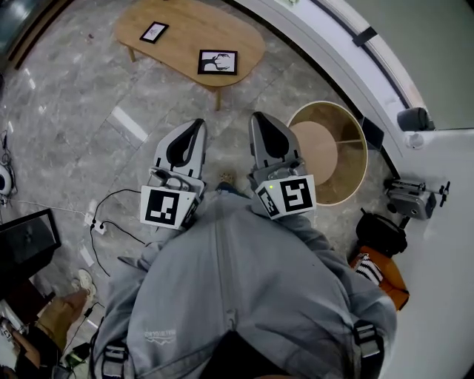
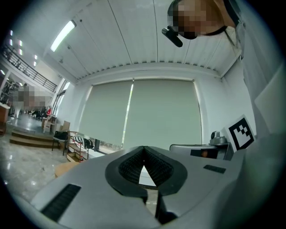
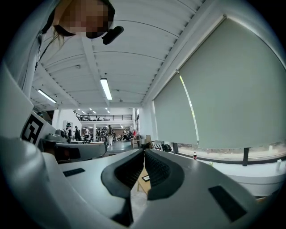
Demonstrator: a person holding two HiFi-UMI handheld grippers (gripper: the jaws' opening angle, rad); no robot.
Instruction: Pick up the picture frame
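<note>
Two black picture frames lie flat on the oval wooden table ahead of me: a larger one near its front edge and a small one further left. My left gripper and right gripper are held side by side, level, short of the table and pointing toward it. Both are shut with nothing between their pads. In the right gripper view a corner of the table and a frame show through the gap below the jaw tips. The left gripper view faces a window blind.
A round wooden drum-shaped stand sits on the floor just right of my right gripper. A white counter with a small device runs along the right. Cables and a dark screen lie at the left on the stone floor.
</note>
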